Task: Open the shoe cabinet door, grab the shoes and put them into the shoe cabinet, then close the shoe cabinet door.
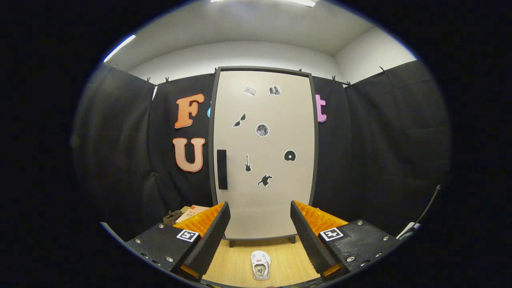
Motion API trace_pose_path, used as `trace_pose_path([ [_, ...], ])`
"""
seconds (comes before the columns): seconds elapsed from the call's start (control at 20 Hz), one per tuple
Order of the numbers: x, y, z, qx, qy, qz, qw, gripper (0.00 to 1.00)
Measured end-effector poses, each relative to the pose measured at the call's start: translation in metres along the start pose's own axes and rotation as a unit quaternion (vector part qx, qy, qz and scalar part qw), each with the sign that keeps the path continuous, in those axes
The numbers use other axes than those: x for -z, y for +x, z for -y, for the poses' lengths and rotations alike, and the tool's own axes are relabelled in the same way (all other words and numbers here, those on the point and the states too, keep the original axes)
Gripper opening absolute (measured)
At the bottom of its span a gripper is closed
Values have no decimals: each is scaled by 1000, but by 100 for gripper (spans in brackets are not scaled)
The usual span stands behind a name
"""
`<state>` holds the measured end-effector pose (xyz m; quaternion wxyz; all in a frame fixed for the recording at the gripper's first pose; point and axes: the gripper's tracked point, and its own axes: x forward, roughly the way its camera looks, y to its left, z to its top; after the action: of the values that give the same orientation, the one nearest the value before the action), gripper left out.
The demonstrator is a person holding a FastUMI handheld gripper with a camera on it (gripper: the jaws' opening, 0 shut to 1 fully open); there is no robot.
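The shoe cabinet (264,192) stands upright beyond my fingers, its pale door shut and dotted with small stickers. A dark vertical handle (222,169) sits on the door's left side. A white shoe (260,265) lies on the wooden floor (232,264) in front of the cabinet, low between my fingers, its opening facing me. My gripper (260,228) is open, with nothing between its fingers, and hangs back from the door.
Black cloth walls close in the booth on both sides and behind the cabinet. A small box and a dark object (182,216) lie on the floor left of the cabinet. A cable (424,212) runs down at the right.
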<state>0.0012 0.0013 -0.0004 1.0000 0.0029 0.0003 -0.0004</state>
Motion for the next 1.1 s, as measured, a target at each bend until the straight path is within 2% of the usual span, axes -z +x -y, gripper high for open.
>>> trace_pose_path([
  [0.75, -3, 8, -2, 1, -3, 1, 1000, 94],
  [1.1, -4, 32, -24, -18, -1, 1, 1000, 94],
])
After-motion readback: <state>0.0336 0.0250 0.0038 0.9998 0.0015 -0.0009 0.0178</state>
